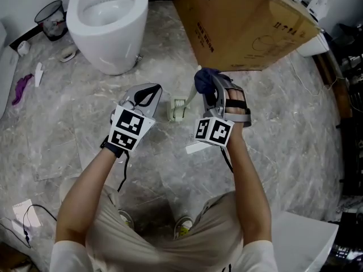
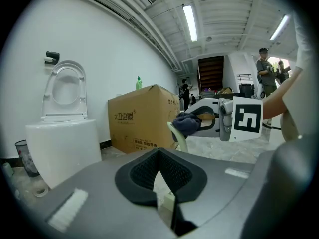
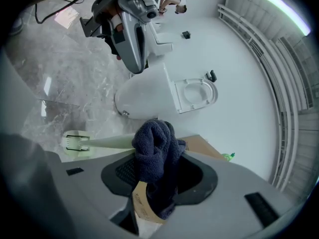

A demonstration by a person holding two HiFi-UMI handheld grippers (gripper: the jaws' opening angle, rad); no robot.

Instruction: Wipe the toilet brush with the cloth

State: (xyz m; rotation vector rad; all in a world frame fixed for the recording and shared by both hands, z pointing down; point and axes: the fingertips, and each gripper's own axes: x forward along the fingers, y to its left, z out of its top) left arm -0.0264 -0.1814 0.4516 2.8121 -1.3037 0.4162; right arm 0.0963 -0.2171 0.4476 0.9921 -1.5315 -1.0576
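The toilet brush [image 1: 178,109] stands in its pale green holder on the marble floor, its handle [image 3: 107,143] slanting up to the right. My right gripper [image 1: 211,85] is shut on a dark blue cloth [image 1: 205,79], and the cloth [image 3: 155,151] is bunched over the handle's top end. From the left gripper view the cloth [image 2: 188,123] sits on the handle [image 2: 178,136]. My left gripper [image 1: 154,89] hovers just left of the brush with its jaws shut and nothing between them [image 2: 158,153].
A white toilet [image 1: 108,21] stands beyond the brush, a large cardboard box [image 1: 238,21] to its right. A black bin [image 1: 52,18] and a purple item [image 1: 21,86] lie far left. A white box [image 1: 303,239] sits near right. People stand in the distance [image 2: 265,71].
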